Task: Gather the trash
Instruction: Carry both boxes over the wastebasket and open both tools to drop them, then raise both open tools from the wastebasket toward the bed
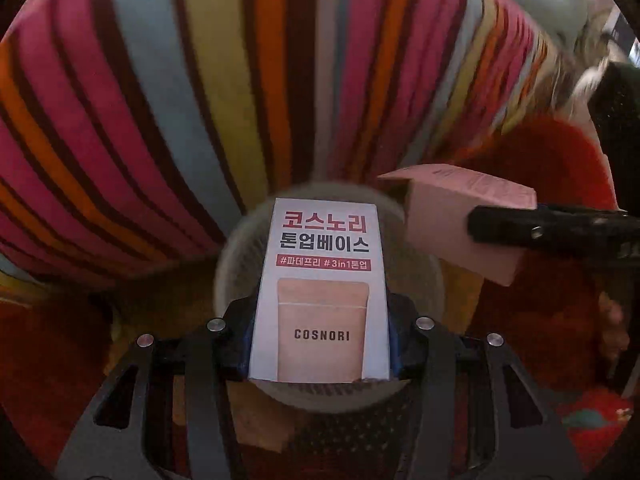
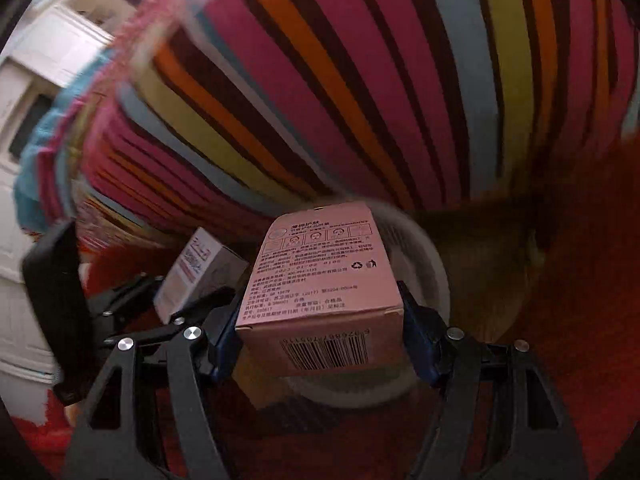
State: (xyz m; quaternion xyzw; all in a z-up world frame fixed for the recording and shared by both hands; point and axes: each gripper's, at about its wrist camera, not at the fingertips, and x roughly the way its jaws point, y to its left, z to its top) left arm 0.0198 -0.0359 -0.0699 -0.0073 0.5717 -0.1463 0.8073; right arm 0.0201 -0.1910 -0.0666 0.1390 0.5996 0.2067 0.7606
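**Kid:** Stripes everywhere! Big striped cloth [image 1: 240,80] w/ pink, orange, yellow, blue & dark brown lines fills the top of both views. What's under it?

**Helper:** Red fuzzy rug [image 2: 580,280] on the floor. And a round pale bin or bowl [image 2: 436,280], blurry, so can't tell which. It sits low by the striped cloth.

**Kid:** What's the left gripper [image 1: 320,344] got?

**Helper:** A tall white cardboard box [image 1: 320,280] w/ red & black letters, a tan pouch pic & the word COSNORI on it. Jaws are squeezed tight on both sides of it, blue pads touching. The white box points away from the cam, and its far end is over the round pale thing.

**Kid:** And the right gripper [image 2: 320,320]?

**Helper:** It's pinching a pink cardboard box [image 2: 320,272] w/ small dark print on top & a barcode on the near end. Blue pads press on its left & right sides. That pink box is also in front of the round pale thing.

**Kid:** Are the 2 boxes close?

**Helper:** Yep, near each other, side by side, not touching. In the left view the pink box [image 1: 460,220] is up & to the right, w/ a black finger [image 1: 552,228] of the right gripper across it. In the right view the white box [image 2: 200,276] is off to the left, tilted, held in the left gripper's black arms.

**Kid:** Anything else?

**Helper:** White wall or door panels [image 2: 40,80] far left in the right view. Very blurry.
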